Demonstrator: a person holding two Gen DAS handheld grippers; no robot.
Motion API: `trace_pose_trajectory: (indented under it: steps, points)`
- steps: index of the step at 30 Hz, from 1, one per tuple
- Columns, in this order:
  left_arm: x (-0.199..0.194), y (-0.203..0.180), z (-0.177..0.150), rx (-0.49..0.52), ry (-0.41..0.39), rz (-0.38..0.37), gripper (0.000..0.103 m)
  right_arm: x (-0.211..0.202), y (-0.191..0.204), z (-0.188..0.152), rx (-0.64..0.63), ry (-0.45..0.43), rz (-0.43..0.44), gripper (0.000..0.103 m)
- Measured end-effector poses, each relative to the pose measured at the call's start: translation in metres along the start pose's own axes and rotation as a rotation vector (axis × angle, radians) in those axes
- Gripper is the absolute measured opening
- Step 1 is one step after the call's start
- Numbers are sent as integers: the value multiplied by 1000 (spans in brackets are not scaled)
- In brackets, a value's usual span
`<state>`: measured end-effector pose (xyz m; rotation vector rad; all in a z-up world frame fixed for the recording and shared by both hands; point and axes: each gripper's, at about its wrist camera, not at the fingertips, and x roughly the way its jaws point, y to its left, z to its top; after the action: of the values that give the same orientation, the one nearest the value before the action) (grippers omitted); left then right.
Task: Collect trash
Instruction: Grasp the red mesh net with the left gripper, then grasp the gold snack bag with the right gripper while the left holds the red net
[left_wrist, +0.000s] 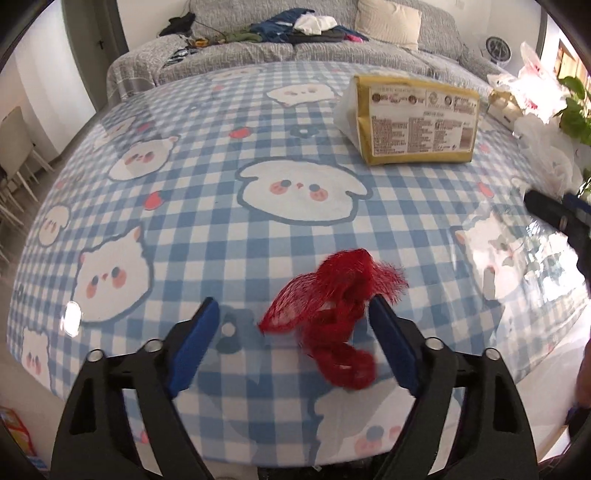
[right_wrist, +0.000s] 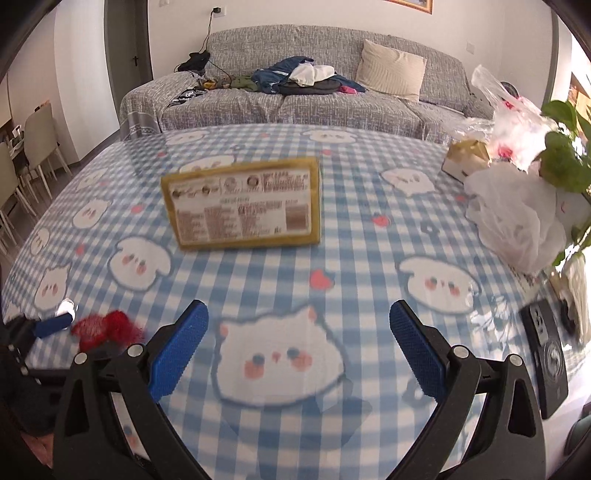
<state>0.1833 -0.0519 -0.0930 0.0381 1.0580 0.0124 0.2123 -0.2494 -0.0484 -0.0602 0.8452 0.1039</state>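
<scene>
A crumpled red mesh net (left_wrist: 332, 306) lies on the blue checked tablecloth (left_wrist: 207, 243) near the table's front edge. My left gripper (left_wrist: 293, 306) stands over it with the jaws apart. The net lies between the blue pads, against the right pad (left_wrist: 391, 339) and clear of the left one. A yellow food packet (left_wrist: 413, 122) stands further back on the table. In the right wrist view my right gripper (right_wrist: 299, 310) is open above the cloth with nothing between its fingers. The yellow packet (right_wrist: 243, 203) stands ahead of it, and the red net (right_wrist: 107, 328) lies far left.
White plastic bags (right_wrist: 517, 221), a small box (right_wrist: 465, 157) and a green plant (right_wrist: 565, 162) crowd the table's right side. A black phone (right_wrist: 550, 354) lies near the right edge. A grey sofa (right_wrist: 295, 103) with clothes stands behind the table, and chairs (right_wrist: 33, 147) at the left.
</scene>
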Motion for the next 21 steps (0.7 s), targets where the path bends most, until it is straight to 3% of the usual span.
trace_pose_trajectory:
  steps: [3, 8, 10, 12, 21]
  points:
    - [7, -1, 5, -3, 4, -2, 66, 9, 2, 13, -14, 3, -1, 95]
    - [11, 2, 15, -18, 17, -2, 29, 22, 6, 30, -33, 12, 0, 95]
    - [12, 6, 20, -24, 22, 1, 21, 28, 9, 37, -38, 14, -1, 95]
    - [14, 13, 28, -50, 35, -27, 20, 32, 11, 42, -45, 14, -3, 95]
    - [15, 39, 60, -85, 8, -15, 19, 42, 16, 59, -39, 8, 9, 95]
